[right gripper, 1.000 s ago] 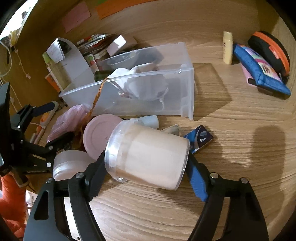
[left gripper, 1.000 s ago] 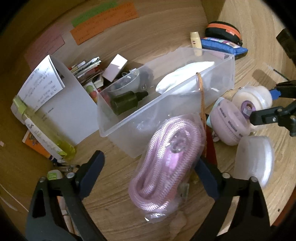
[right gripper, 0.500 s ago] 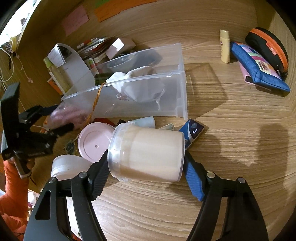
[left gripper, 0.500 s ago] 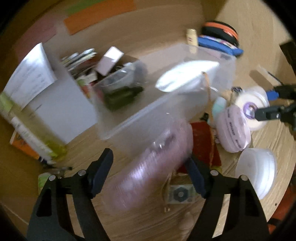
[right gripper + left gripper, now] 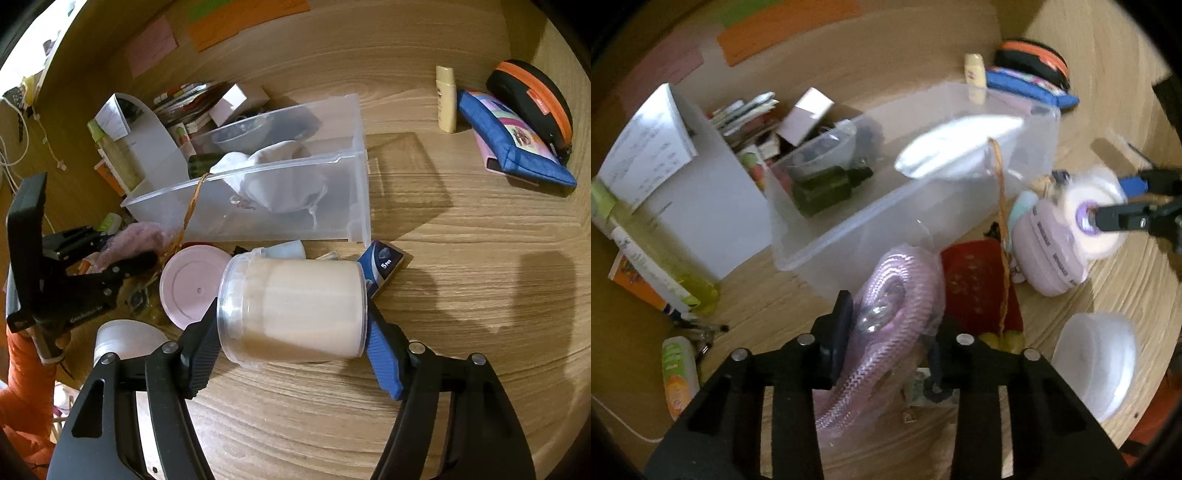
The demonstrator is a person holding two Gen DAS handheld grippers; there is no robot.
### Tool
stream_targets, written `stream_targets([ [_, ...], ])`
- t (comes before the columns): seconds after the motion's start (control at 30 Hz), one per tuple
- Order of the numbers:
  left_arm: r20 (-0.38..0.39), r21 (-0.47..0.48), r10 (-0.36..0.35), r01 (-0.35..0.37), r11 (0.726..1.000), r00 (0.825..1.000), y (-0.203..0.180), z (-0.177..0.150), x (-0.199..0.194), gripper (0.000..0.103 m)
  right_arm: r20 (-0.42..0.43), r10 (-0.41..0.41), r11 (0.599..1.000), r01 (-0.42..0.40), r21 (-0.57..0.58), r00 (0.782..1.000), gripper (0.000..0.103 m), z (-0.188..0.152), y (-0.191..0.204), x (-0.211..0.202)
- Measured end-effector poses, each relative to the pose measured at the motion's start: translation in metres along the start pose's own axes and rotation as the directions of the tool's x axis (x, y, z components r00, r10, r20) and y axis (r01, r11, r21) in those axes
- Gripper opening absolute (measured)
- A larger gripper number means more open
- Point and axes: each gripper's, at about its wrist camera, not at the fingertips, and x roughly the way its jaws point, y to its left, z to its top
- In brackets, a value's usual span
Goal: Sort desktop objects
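Observation:
My left gripper [image 5: 890,347] is shut on a bagged coil of pink rope [image 5: 886,325], held above the wooden desk just in front of the clear plastic bin [image 5: 849,236]. It also shows at the left of the right wrist view [image 5: 122,254]. My right gripper [image 5: 291,332] is shut on a clear jar of cream-coloured pads [image 5: 295,306], lying on its side between the fingers, in front of the bin [image 5: 354,192]. The bin holds a white cloth bag [image 5: 280,181], a dark green bottle [image 5: 827,188] and a clear bowl [image 5: 827,151].
A pink round case [image 5: 188,284], a white lidded tub [image 5: 1097,362], a red pouch [image 5: 975,288] and a small blue box [image 5: 384,266] lie near the bin. A white file holder [image 5: 701,206] stands left. A blue pouch [image 5: 513,147], orange-black case [image 5: 532,99] and small tube [image 5: 445,99] lie far right.
My left gripper has closed on the pink rope bag and lifted it, uncovering the red pouch. My right gripper has stayed shut on the jar and raised it slightly.

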Motion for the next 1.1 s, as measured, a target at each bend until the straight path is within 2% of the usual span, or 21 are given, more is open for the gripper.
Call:
stream_targets([
  [0.2,0.048,-0.097,-0.018,0.023,0.995,0.999,0.024,0.002,-0.019,0.028,0.042,-0.01,1.0,0.009,0.02,0.999,0.065,0.001,-0.004,-0.011],
  [0.5,0.139,-0.184,-0.024,0.05,0.982,0.99,0.035,0.004,-0.04,0.026,0.108,-0.002,1.0,0.003,-0.004,0.994,0.064,0.012,0.006,-0.031],
  [0.77,0.223,-0.243,-0.032,0.087,0.966,0.974,0.043,0.001,-0.059,0.025,0.146,0.005,1.0,-0.003,-0.012,0.989,0.064,0.024,0.012,-0.044],
  [1.1,0.318,-0.296,-0.055,0.154,0.943,0.946,0.054,0.009,-0.079,0.024,0.194,0.019,0.998,-0.008,-0.059,0.981,0.064,0.041,0.029,-0.055],
])
